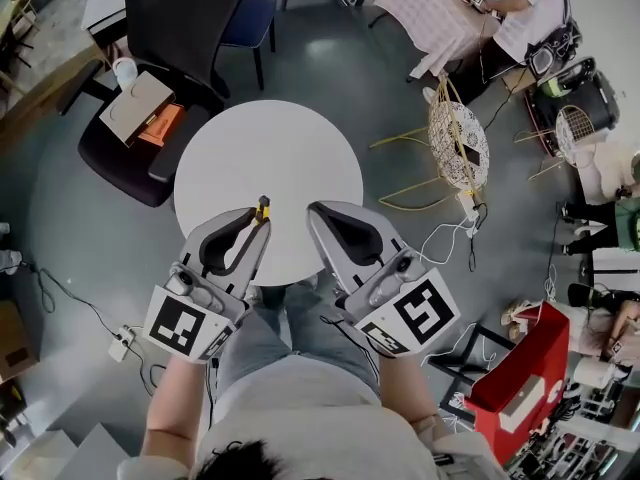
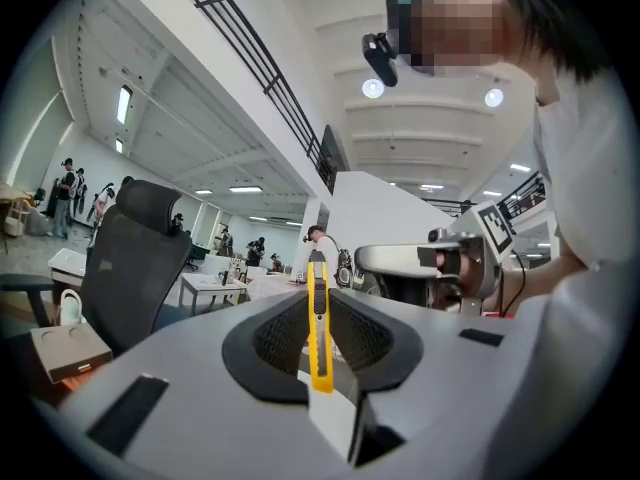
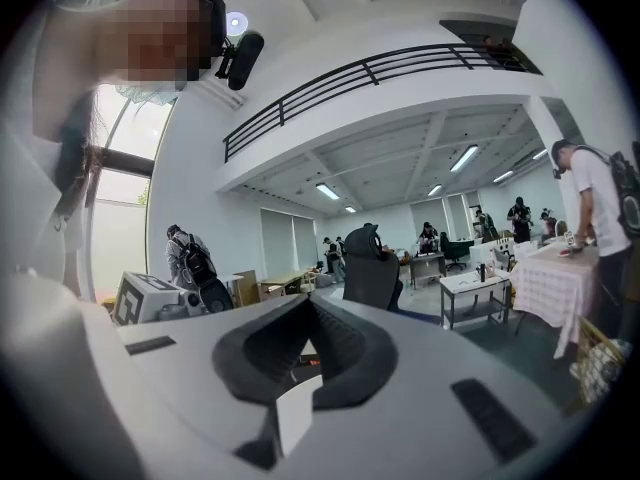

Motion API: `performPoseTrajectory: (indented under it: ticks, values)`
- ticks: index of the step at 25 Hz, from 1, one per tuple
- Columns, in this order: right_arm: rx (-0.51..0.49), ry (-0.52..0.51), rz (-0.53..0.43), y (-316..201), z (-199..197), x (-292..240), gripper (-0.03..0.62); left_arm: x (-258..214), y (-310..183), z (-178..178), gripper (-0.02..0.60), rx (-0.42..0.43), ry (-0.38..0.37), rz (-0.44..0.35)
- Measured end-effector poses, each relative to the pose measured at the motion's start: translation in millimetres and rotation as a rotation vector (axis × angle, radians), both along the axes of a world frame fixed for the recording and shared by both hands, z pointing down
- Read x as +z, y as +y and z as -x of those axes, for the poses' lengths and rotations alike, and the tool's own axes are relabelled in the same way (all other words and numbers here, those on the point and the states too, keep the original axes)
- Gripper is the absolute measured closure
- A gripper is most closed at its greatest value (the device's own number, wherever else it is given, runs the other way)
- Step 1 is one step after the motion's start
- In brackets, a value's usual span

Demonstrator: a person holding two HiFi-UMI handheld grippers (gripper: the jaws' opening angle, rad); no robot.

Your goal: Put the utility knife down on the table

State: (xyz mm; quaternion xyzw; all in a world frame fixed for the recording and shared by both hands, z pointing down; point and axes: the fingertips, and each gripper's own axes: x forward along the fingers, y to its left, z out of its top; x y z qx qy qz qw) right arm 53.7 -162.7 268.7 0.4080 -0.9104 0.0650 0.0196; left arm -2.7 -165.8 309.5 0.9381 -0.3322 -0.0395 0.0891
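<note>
A yellow utility knife (image 2: 318,320) stands upright between the black pads of my left gripper (image 2: 318,276), which is shut on it. In the head view only the knife's yellow and black end (image 1: 263,208) pokes out past my left gripper (image 1: 257,220), above the near edge of the round white table (image 1: 268,163). My right gripper (image 1: 318,211) hovers beside it over the same edge, shut with nothing between the pads (image 3: 345,353). In the right gripper view, the right gripper (image 3: 308,304) points out into the room.
A black office chair (image 1: 180,28) stands behind the table at the left, a cardboard box (image 1: 135,106) on a seat by it. A wire-frame chair (image 1: 458,146) stands to the right, a red cart (image 1: 520,373) at the lower right. Cables and a power strip (image 1: 122,343) lie on the floor.
</note>
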Motion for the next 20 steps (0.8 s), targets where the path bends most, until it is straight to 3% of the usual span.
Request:
performPoseTrajectory:
  ticks: [10,20]
  values:
    - [-0.104,-0.017,0.061,-23.1,-26.4,37.6,0.586,85.2,-18.4,-39.7,0.514,-0.088,-0.133,0.151]
    - [-0.122,-0.060,0.156,-32.8,-51.3,85.4,0.586,198.0,-23.2,-60.2,0.514,-0.099,-0.345,0.303]
